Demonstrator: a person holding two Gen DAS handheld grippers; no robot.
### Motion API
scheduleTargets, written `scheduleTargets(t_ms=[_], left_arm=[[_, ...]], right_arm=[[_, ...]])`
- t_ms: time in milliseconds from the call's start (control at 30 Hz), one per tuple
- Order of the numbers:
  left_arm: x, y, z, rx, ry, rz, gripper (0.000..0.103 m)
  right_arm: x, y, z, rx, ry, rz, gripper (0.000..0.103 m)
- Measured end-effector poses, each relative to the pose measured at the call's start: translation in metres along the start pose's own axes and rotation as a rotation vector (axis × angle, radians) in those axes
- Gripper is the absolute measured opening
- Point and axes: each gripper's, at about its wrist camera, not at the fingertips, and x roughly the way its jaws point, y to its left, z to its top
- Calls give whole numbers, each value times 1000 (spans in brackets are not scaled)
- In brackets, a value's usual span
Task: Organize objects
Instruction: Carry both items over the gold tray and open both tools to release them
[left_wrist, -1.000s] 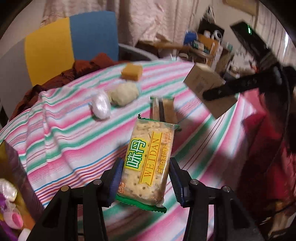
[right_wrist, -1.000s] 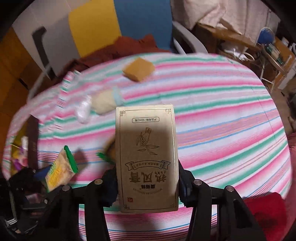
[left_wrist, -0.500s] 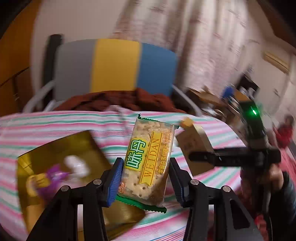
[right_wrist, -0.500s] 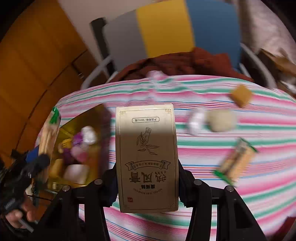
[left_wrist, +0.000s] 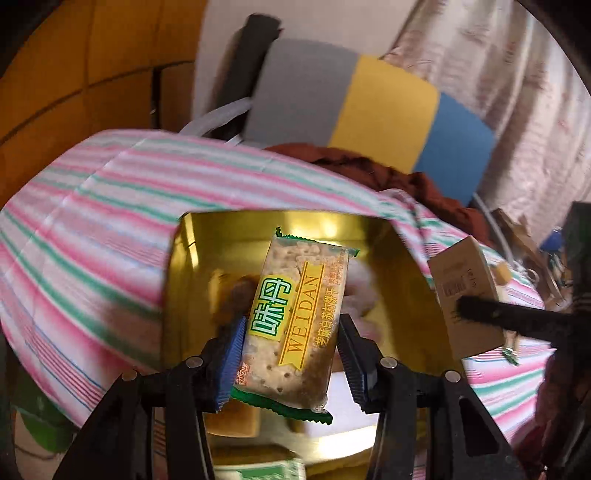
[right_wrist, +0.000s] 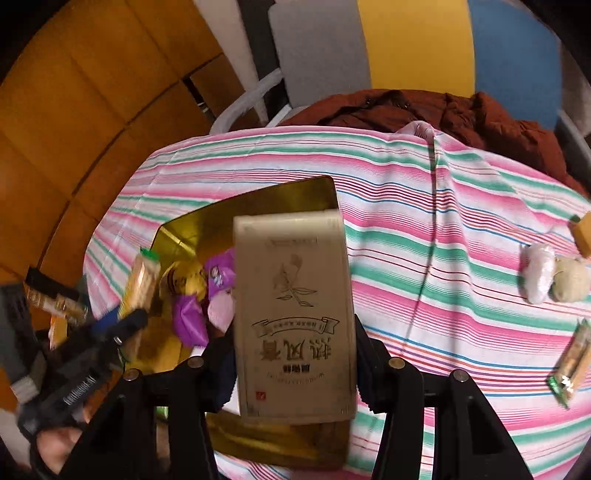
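My left gripper (left_wrist: 290, 354) is shut on a yellow-and-green WEIDAN cracker packet (left_wrist: 295, 321), held over the open gold tin (left_wrist: 192, 254). Several wrapped snacks lie in the tin, partly hidden by the packet. My right gripper (right_wrist: 295, 354) is shut on a tan carton (right_wrist: 295, 314) printed with a leaf drawing, hovering above the gold tin's (right_wrist: 258, 203) right side. In the left wrist view that tan carton (left_wrist: 465, 291) shows at the right. In the right wrist view the cracker packet (right_wrist: 140, 284) and the left gripper (right_wrist: 125, 321) show at the left.
On the striped tablecloth (right_wrist: 424, 221) to the right lie a white wrapped sweet (right_wrist: 539, 273), a pale round bun (right_wrist: 569, 282), an orange block (right_wrist: 581, 232) and a green-ended snack bar (right_wrist: 570, 363). A grey, yellow and blue chair (left_wrist: 369, 99) with a dark red garment (right_wrist: 424, 110) stands behind the table.
Both grippers have swung left across the table with their loads. The cracker packet now hangs over the gold tin, and the tan carton has come over the tin's right side.
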Motion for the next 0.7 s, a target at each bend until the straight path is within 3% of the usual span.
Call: scheduleTargets(t_ms=[167, 700], left_arm=[[13, 18, 1, -24, -10, 117, 51], [-46, -9, -23, 89, -146, 142, 51]], right_arm=[[9, 10, -1, -13, 8, -16, 62], [2, 19, -47, -47, -24, -50, 64]])
